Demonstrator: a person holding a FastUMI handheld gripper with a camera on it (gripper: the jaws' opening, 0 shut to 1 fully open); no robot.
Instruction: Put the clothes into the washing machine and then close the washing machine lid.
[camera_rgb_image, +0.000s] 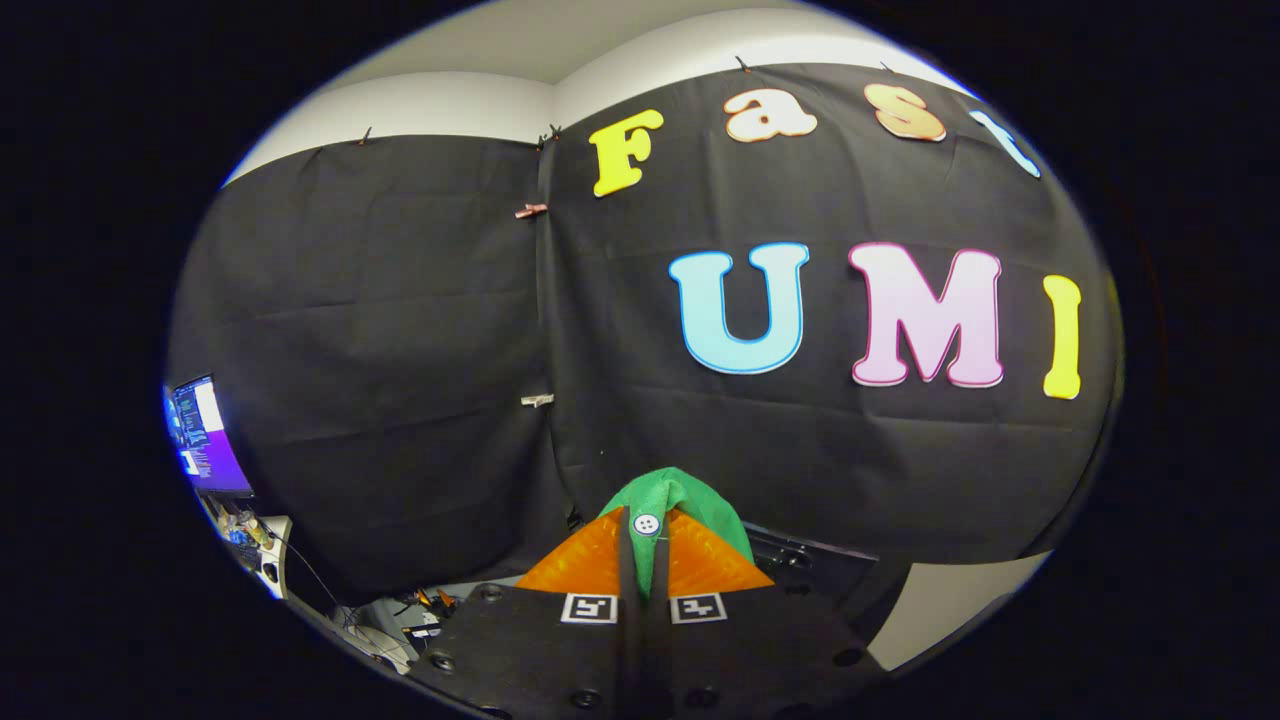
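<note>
One gripper (645, 540) clamped on soft green garment (690, 500), rounded fold bulging beyond fingers; white four-hole button (647, 523)

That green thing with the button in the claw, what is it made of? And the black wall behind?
The green thing looks like soft, matte cloth, maybe fleece: it bunches into a rounded fold, and a pale button that looks like plastic sits on it. The claw is shut on it, both fingers pressing. The black wall looks like thin, dull fabric: it shows creases and hangs from clips.

desk (272, 548) bearing monitor (205, 435), gripper (645, 548) pinching green cloth (692, 500)
</note>
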